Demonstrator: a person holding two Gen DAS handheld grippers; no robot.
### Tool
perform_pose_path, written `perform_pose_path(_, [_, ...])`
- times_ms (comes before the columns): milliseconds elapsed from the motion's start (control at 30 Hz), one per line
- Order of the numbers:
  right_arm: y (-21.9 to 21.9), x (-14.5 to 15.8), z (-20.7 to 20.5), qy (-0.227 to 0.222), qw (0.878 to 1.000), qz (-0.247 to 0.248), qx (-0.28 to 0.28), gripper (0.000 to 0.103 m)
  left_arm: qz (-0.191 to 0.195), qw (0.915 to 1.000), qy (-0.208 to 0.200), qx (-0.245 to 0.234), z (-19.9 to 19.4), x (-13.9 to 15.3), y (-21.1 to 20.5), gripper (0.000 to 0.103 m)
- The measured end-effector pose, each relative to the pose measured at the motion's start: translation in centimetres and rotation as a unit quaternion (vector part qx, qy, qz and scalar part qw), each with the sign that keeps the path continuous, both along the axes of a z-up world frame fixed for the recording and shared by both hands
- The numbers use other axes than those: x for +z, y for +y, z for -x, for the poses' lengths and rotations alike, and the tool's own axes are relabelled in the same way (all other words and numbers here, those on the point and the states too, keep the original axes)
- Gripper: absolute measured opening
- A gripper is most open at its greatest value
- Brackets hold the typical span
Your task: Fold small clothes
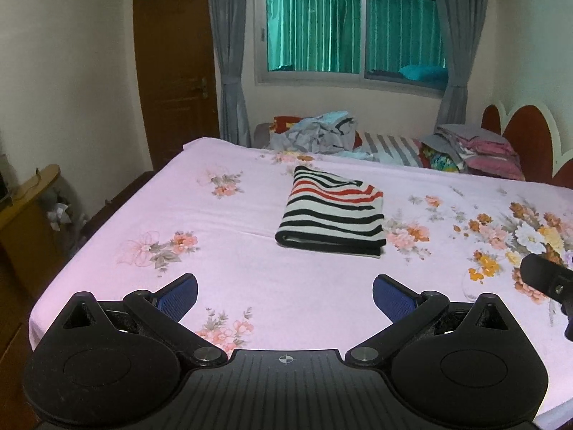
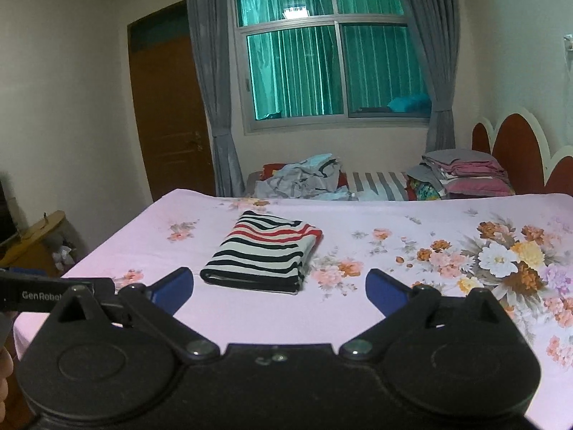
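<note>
A folded garment (image 1: 333, 211) with black, white and red stripes lies flat in the middle of the pink floral bed sheet (image 1: 229, 276); it also shows in the right wrist view (image 2: 263, 256). My left gripper (image 1: 284, 294) is open and empty, held above the sheet nearer than the garment. My right gripper (image 2: 279, 288) is open and empty, also nearer than the garment. The right gripper's body shows at the right edge of the left wrist view (image 1: 548, 279). The left gripper's body shows at the left edge of the right wrist view (image 2: 53, 292).
A heap of unfolded grey and light-blue clothes (image 1: 318, 132) lies at the far side of the bed. Folded pink and grey bedding (image 1: 480, 150) is stacked by the red headboard (image 1: 526, 132). A wooden cabinet (image 1: 25, 211) stands left of the bed. A door (image 1: 175, 71) and window (image 1: 351, 28) are behind.
</note>
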State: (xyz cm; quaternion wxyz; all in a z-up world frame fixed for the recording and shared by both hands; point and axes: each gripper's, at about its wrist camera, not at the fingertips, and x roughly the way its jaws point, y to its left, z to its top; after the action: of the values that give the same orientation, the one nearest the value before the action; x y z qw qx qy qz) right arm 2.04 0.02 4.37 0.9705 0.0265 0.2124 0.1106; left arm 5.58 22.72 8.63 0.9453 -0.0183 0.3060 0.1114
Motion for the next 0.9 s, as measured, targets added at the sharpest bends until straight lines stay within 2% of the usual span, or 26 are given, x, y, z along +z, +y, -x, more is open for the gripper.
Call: perform_pose_path(900, [0.5,0.4,1.8,-0.006,1.0,-0.01,-0.001,0.103,-0.001,0.9999,-0.015,0.005,2.0,1.1,0.0,0.103])
